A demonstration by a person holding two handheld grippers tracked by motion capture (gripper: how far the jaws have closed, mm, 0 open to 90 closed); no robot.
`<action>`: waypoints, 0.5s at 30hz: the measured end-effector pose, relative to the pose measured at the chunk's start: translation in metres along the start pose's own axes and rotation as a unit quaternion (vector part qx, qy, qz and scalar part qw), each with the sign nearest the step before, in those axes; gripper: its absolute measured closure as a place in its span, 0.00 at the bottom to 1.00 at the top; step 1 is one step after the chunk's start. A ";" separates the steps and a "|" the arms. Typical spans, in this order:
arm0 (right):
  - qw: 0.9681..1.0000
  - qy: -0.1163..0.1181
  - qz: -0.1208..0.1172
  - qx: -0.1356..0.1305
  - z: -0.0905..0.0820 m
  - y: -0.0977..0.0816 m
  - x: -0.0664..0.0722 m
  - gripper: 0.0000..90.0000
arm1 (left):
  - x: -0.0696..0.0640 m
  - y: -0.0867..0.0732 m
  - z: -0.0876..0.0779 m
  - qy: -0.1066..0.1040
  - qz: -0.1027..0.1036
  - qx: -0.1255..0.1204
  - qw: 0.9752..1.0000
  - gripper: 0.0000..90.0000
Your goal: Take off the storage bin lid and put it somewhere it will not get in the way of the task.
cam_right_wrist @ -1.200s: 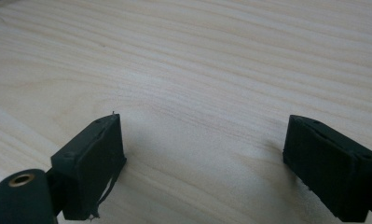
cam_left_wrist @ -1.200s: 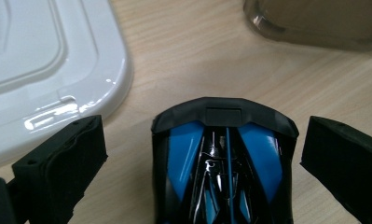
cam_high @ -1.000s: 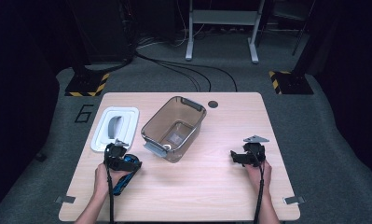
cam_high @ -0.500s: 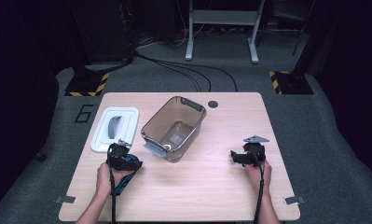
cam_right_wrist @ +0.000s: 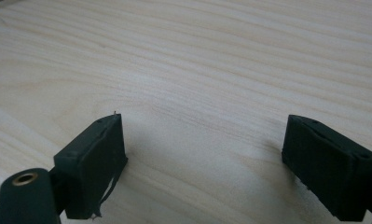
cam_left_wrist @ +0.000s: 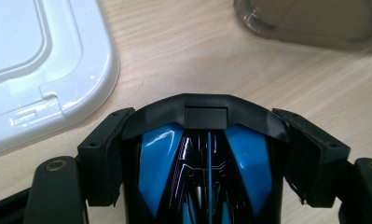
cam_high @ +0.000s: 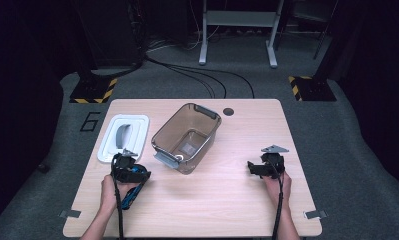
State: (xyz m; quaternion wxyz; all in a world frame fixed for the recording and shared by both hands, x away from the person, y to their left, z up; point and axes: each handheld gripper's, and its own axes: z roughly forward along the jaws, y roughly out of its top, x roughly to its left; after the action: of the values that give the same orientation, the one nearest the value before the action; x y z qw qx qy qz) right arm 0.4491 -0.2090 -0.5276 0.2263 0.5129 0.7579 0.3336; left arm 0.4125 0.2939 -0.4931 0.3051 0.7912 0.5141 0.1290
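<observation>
Gripping a blue-black tool [cam_left_wrist: 207, 172] by the white lid [cam_left_wrist: 44, 70], left claw [cam_left_wrist: 207, 158]; right claw [cam_right_wrist: 204, 163] spread wide, empty.

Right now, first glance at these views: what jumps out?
The smoky clear plastic bin, empty and lidless mid-table, draws the eye first, its white lid lying flat on the table to its left. Next, the left claw is shut on a blue-and-black tool, while the right claw hangs open over bare wood.
</observation>
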 end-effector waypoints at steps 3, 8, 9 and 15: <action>1.000 -0.001 0.006 -0.002 0.000 0.000 0.001 0.14 | 0.004 0.000 -0.007 -0.005 -0.001 -0.009 1.000 0.28; 1.000 -0.001 0.006 -0.002 0.000 0.000 0.001 0.14 | 0.007 0.002 -0.020 -0.015 -0.015 -0.035 0.999 0.28; 1.000 -0.002 0.006 -0.002 0.000 0.000 0.001 0.14 | 0.007 0.002 -0.022 -0.015 -0.023 -0.044 0.999 0.28; 1.000 -0.002 0.006 -0.002 0.000 0.000 0.001 0.14 | 0.008 0.007 -0.037 -0.022 -0.022 -0.065 0.997 0.28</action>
State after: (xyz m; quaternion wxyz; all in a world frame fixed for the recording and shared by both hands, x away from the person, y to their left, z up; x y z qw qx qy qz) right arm 0.4490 -0.2080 -0.5277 0.2272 0.5177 0.7535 0.3355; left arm 0.4025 0.3120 -0.4611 0.3700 0.7611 0.5147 0.1377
